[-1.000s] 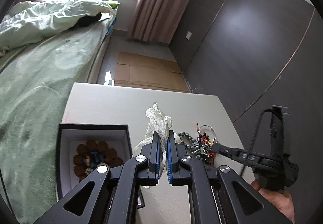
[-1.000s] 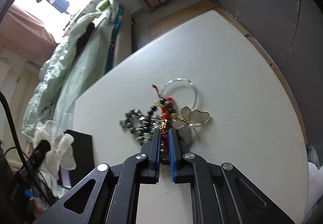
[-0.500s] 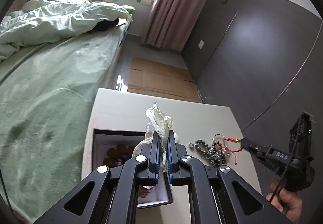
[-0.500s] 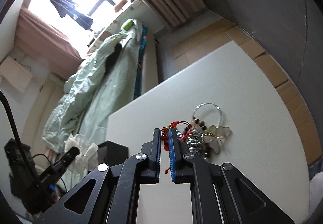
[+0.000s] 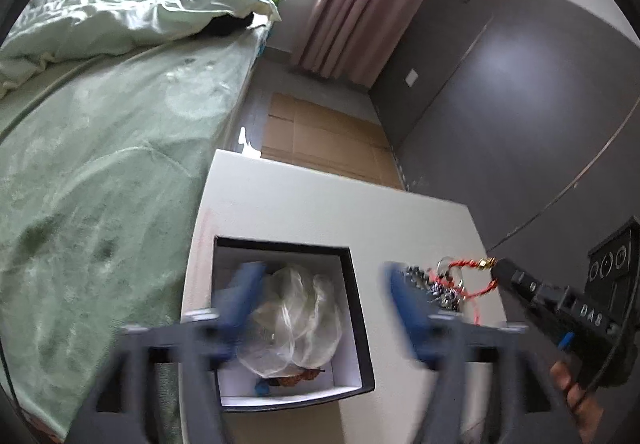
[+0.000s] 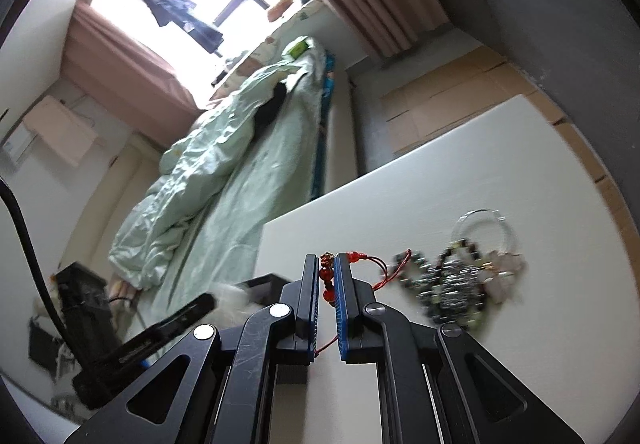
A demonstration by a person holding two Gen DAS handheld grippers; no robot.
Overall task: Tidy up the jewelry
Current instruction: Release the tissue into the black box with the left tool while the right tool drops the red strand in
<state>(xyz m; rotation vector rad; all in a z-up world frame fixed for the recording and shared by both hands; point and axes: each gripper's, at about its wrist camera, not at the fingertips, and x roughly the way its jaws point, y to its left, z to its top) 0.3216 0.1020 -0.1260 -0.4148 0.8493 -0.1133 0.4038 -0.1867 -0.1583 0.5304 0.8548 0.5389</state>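
Nearest in the left wrist view, left gripper (image 5: 320,308) blurred with motion, blue fingers (image 5: 240,296) now spread wide where half a second ago they were pressed on the sheer white pouch (image 5: 292,320). Pouch just released, then, and lying crumpled inside the black box (image 5: 358,320) directly below the open fingers. Likely meaning for the task: one item stowed, left side free for the next pick.

Inside the box, white lining, the pouch filling most of it, and at the near edge a glimpse of brown beads (image 5: 298,378) with a blue one beside them, largely covered by the pouch.

In the right wrist view, right gripper (image 6: 329,284) with fingers nearly closed, pinching a red beaded bracelet (image 6: 327,280). Red cord trailing from it to the jewelry pile (image 6: 456,280), so not fully free; a second ago the same fingers were down in that pile, and now the bracelet is lifted and drawn toward the box side. Probable next step: carrying it over and dropping it in; risk of the cord dragging other pieces along.

Remaining pile of dark beads, a clear ring and pale petal shapes resting on the white tabletop (image 6: 500,164), well apart from the box. Beyond, a bed (image 5: 100,164) with green bedding, cardboard on the floor, curtains and a window.
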